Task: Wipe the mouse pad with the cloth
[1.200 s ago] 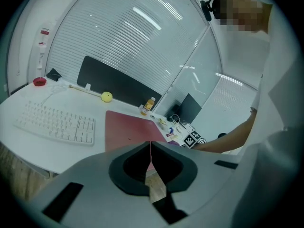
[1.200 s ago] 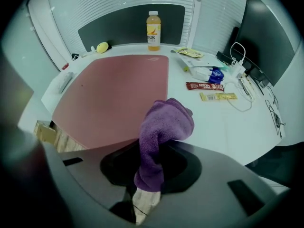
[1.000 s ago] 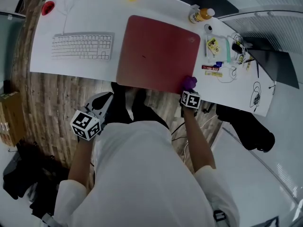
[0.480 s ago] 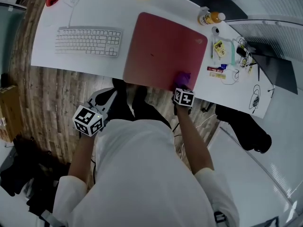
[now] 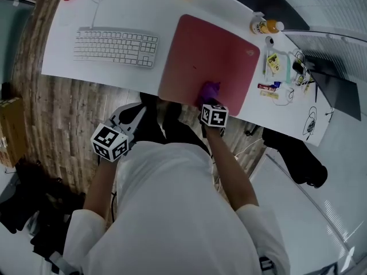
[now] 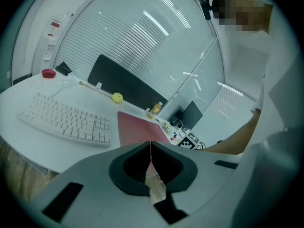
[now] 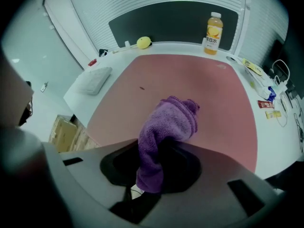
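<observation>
Wiping is under way, we judge, with most of the stroke left to make. Nearest to us, at about 7 o'clock in the head view, our left gripper [image 5: 136, 116] hangs short of the desk's near edge, its jaws pressed together on nothing, and plays no part.

Further out, at 12 o'clock, our right gripper [image 7: 151, 163] has its jaws clamped on the purple cloth [image 7: 170, 120]. The cloth bulges out ahead of them and rests on the red mouse pad [image 7: 199, 80], close to the pad's near edge at around its 6 o'clock. It is bunched into a roll. Its long axis runs from the jaws toward 1 o'clock in the right gripper view, with the loose end pointing at the pad's far side.

Most of the pad lies ahead of the cloth, so we reckon the next move calls for a push toward 12 o'clock with the cloth pressed down, then passes toward 3 and 9 o'clock.

Beyond, the keyboard [image 5: 114, 46] lies at 10 o'clock, while the yellow ball [image 7: 143, 42] and orange bottle [image 7: 214, 28] stand at the far edge of the white desk [image 5: 103, 16]
</observation>
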Demonstrator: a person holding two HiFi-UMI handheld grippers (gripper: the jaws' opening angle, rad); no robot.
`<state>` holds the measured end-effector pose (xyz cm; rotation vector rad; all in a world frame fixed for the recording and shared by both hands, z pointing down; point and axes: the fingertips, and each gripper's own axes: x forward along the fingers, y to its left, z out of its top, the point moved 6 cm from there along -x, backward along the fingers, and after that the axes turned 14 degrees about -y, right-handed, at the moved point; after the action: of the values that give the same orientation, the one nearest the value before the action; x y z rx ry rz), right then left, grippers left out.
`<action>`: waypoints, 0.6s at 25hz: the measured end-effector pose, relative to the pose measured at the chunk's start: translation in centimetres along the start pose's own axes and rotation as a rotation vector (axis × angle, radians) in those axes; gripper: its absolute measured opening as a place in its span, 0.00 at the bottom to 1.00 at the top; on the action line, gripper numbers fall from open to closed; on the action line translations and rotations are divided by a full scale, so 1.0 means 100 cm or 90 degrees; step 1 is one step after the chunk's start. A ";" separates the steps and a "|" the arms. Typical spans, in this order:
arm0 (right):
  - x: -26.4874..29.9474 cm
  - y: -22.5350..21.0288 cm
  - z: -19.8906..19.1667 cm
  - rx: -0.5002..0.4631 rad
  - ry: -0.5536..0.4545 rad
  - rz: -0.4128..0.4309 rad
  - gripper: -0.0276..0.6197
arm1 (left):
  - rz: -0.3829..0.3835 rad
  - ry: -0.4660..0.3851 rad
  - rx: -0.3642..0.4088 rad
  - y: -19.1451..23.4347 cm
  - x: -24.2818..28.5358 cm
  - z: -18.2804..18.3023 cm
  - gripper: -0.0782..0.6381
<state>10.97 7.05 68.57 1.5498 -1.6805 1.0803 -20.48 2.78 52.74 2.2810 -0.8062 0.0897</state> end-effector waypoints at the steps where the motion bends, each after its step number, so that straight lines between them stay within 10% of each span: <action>1: 0.002 0.010 0.002 -0.006 0.001 0.012 0.22 | 0.001 -0.001 -0.002 0.003 -0.002 0.001 0.14; 15: 0.033 0.116 0.019 -0.039 0.016 0.114 0.22 | 0.026 -0.021 -0.016 0.034 -0.030 0.010 0.14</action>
<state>-0.68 3.59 68.53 1.3634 -1.8445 1.1219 -24.94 1.81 53.17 2.2483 -0.8669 0.0613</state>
